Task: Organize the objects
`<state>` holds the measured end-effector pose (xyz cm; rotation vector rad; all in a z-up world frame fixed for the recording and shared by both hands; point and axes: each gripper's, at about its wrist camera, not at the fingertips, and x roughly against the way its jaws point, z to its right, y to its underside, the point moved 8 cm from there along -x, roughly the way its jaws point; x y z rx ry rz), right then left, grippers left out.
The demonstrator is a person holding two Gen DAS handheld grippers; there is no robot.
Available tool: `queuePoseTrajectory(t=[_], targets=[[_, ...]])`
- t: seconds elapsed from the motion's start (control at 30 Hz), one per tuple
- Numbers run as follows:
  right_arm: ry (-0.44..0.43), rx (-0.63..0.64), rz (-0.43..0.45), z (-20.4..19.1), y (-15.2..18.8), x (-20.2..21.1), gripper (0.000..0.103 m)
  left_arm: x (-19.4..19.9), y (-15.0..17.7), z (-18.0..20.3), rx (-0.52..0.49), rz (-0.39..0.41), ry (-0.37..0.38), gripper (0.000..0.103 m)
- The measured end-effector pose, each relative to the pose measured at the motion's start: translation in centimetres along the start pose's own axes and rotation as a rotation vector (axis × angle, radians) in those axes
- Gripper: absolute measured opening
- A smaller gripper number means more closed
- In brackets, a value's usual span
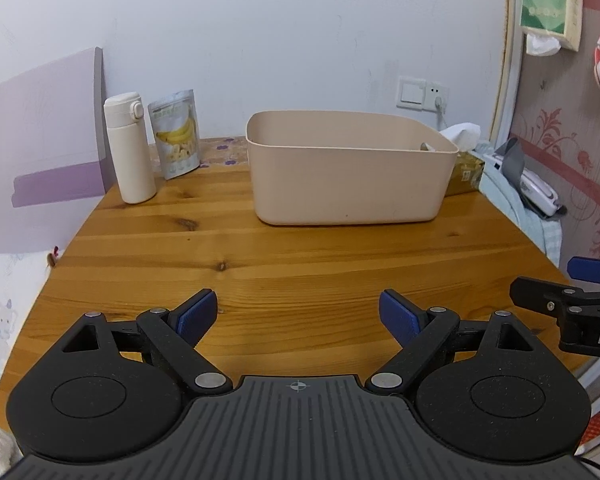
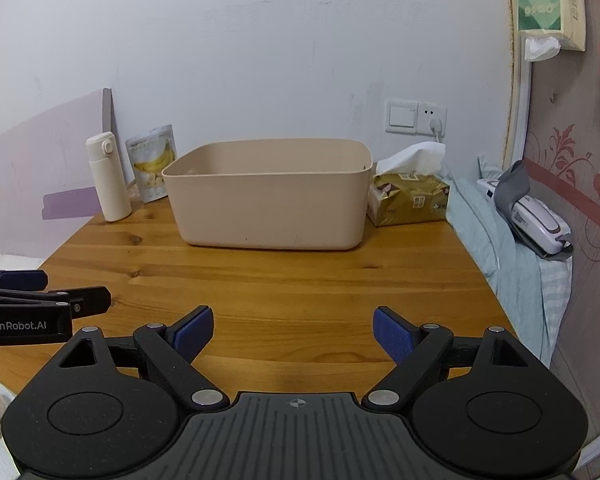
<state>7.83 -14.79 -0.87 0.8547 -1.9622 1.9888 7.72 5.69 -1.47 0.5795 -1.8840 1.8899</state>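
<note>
Left gripper (image 1: 298,316) & right gripper (image 2: 293,334) both fingers wide, empty, over table (image 1: 300,264) w/ bin (image 1: 348,184) ahead.

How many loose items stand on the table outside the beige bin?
3: a white flask and a banana snack pouch left of the bin, a tissue pack on its right. Others may hide behind it.

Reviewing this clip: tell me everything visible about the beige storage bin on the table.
The storage bin is a matte beige tub, plastic by its look, rectangular with rounded corners, a thin rim and slightly tapered walls. It stands upright and open-topped at the back of the wooden table. A small item barely shows above its rim in the left wrist view. The gold tissue pack sits close beside its right wall; contact unclear.
</note>
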Motion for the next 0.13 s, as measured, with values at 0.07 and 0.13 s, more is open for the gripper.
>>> queuePoseTrajectory(t=[0.07,0.13], targets=[[-0.001,-0.004,-0.007,0.02,0.14,-0.36,0.089,-0.27,0.03,0.04,-0.007,-0.004,-0.004,0.090],[-0.002,-0.010,-0.015,0.09,0.25,-0.72,0.089,-0.52,0.01,0.05,-0.007,-0.007,-0.001,0.090]])
